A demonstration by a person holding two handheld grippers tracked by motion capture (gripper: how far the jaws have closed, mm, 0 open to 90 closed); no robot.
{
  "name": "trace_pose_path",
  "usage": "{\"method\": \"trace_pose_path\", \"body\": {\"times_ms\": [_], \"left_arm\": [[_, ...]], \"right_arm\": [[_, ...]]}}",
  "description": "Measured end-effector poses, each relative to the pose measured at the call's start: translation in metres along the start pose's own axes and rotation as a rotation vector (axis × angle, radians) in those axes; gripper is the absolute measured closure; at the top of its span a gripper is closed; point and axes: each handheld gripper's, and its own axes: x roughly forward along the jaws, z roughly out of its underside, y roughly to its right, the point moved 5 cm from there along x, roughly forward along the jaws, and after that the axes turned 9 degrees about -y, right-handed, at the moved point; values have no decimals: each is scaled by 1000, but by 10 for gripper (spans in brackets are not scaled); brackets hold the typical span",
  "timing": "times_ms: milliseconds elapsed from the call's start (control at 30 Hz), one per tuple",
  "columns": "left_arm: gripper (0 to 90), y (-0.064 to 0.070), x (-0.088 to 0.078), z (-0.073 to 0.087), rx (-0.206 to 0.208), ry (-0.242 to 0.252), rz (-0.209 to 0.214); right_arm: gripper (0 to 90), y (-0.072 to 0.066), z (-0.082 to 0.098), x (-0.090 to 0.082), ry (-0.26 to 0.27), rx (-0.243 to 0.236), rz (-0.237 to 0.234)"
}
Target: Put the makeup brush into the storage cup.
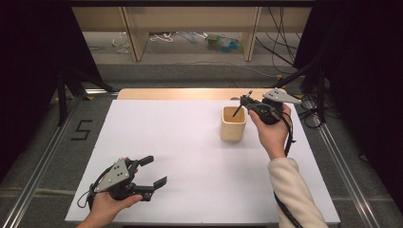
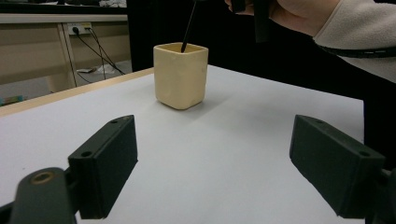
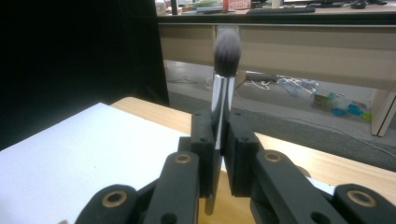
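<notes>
Two grippers work over the white table (image 1: pixel 190 156). Right gripper (image 3: pixel 219 140) clamps a makeup brush (image 3: pixel 226 56), handle dipping into the cream cup (image 1: pixel 233 123). Left gripper (image 1: pixel 152 172) rests near the front edge, jaws spread wide.

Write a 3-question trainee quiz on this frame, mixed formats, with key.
1. True or false: the right gripper is shut on a makeup brush.
2. Where is the brush handle's lower end? A) lying on the white table B) inside the cream cup C) in the left gripper
3. Fill in: the left gripper's jaws are ___.

Key: 1 true; 2 B; 3 open, with nothing between them.
</notes>
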Motion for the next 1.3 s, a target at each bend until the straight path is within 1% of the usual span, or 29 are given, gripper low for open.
{"method": "trace_pose_path", "body": {"times_ms": [33, 67, 133, 167, 300, 367, 433, 533, 633, 667, 767, 800, 1000, 1100, 1133, 1167, 1300], "left_arm": [[150, 0, 0, 0, -1, 0, 0], [151, 0, 0, 0, 1, -1, 0], [150, 0, 0, 0, 6, -2, 0], [150, 0, 0, 0, 5, -2, 0], [150, 0, 0, 0, 1, -3, 0], [151, 0, 0, 0, 1, -4, 0], [150, 0, 0, 0, 1, -3, 0], [151, 0, 0, 0, 0, -2, -1], [151, 0, 0, 0, 0, -2, 0], [151, 0, 0, 0, 0, -2, 0], [151, 0, 0, 0, 0, -3, -1], [151, 0, 0, 0, 0, -3, -1], [151, 0, 0, 0, 1, -4, 0], [151, 0, 0, 0, 0, -3, 0], [151, 0, 0, 0, -1, -2, -1], [151, 0, 0, 0, 0, -3, -1], [151, 0, 0, 0, 1, -3, -1]], "right_arm": [[837, 0, 0, 0, -3, 2, 0], [837, 0, 0, 1, 10, -2, 3], [837, 0, 0, 2, 19, 2, -4], [837, 1, 1, 1, -3, -2, 5], [837, 1, 2, 2, -3, -2, 7], [837, 1, 2, 3, 4, 7, -2], [837, 1, 2, 4, 3, -1, 3], [837, 1, 3, 4, -8, 0, 5], [837, 1, 3, 6, -2, -2, 3], [837, 1, 4, 5, -13, -4, 9], [837, 1, 5, 7, -18, -7, 7], [837, 1, 5, 8, -7, -6, 9], [837, 1, 6, 9, -14, -9, 11], [837, 1, 6, 10, -8, -11, 11], [837, 1, 6, 10, -12, -10, 12], [837, 1, 7, 9, -29, -10, 16], [837, 1, 8, 10, -30, -11, 15]]}}
